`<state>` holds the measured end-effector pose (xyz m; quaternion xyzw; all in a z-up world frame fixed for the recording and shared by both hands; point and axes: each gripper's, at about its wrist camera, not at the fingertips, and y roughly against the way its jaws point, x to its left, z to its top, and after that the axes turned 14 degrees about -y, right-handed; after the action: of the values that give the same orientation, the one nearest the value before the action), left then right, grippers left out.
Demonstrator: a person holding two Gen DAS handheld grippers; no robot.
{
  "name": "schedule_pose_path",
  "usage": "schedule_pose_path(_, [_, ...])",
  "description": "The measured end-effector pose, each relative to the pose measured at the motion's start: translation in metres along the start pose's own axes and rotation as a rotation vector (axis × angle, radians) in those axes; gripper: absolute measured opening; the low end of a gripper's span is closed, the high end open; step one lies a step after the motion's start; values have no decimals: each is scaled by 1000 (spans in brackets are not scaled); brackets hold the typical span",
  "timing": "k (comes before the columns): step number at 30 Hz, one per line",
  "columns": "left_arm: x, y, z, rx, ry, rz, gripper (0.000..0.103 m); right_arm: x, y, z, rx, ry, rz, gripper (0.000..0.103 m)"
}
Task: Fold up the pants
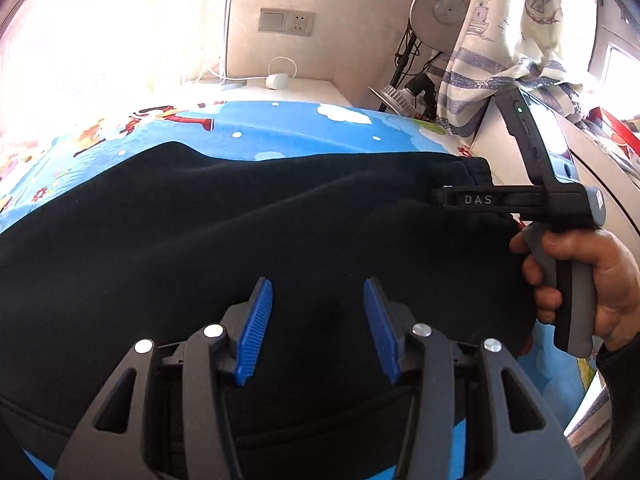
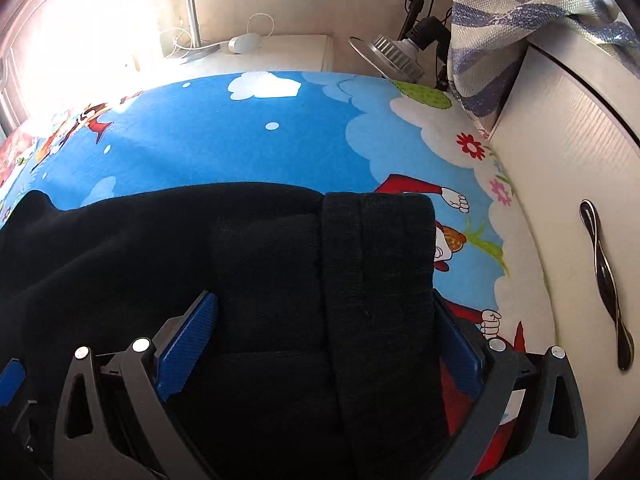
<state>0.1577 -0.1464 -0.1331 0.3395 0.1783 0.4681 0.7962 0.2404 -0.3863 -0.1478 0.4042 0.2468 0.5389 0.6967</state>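
Black pants (image 1: 248, 232) lie spread across a blue cartoon-print bed sheet (image 1: 280, 128). My left gripper (image 1: 318, 284) hovers over the middle of the dark cloth, jaws partly open, and nothing is pinched between its blue pads (image 1: 256, 328). A person's hand (image 1: 592, 280) holds my right gripper (image 1: 444, 199) at the right end of the pants. In the right wrist view the right gripper (image 2: 324, 296) stands wide open. The ribbed band (image 2: 380, 272) of the pants (image 2: 160, 248) lies between its blue pads (image 2: 188, 344), which straddle the cloth without squeezing it.
A white cabinet (image 2: 560, 200) with a dark wavy handle (image 2: 608, 292) borders the bed on the right. A striped towel (image 2: 500, 28) hangs over its corner. Behind the bed are a white nightstand (image 2: 280, 52) with a charger (image 2: 244, 44), a lamp (image 2: 392, 54) and a wall socket (image 1: 286, 22).
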Motion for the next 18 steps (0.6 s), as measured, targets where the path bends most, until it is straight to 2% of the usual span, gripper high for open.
schedule_pose_path(2, [-4,-10,-4,39,-19,-12,49,4,1,-1,-18,14,-21,97])
schedule_pose_path(4, [-10,-11,-7,34,-56,14,50,3,3,-1,-24,6,-24,97])
schedule_pose_path(6, [-10,-11,-7,33,-53,17,51,5,16,-2,-65,-1,-44,97])
schedule_pose_path(8, [-5,-9,-8,24,-29,-6,52,9,42,-9,-122,0,4,97])
schedule_pose_path(9, [0,-7,-8,19,2,-23,52,12,56,-15,-144,-4,46,97])
schedule_pose_path(11, [14,6,-6,-21,71,-39,52,16,77,-31,-172,-26,79,97])
schedule_pose_path(14, [45,40,-4,-110,132,39,52,23,89,-56,-173,-28,114,97])
schedule_pose_path(18, [120,91,-27,-161,305,135,56,30,63,-78,-89,20,59,98])
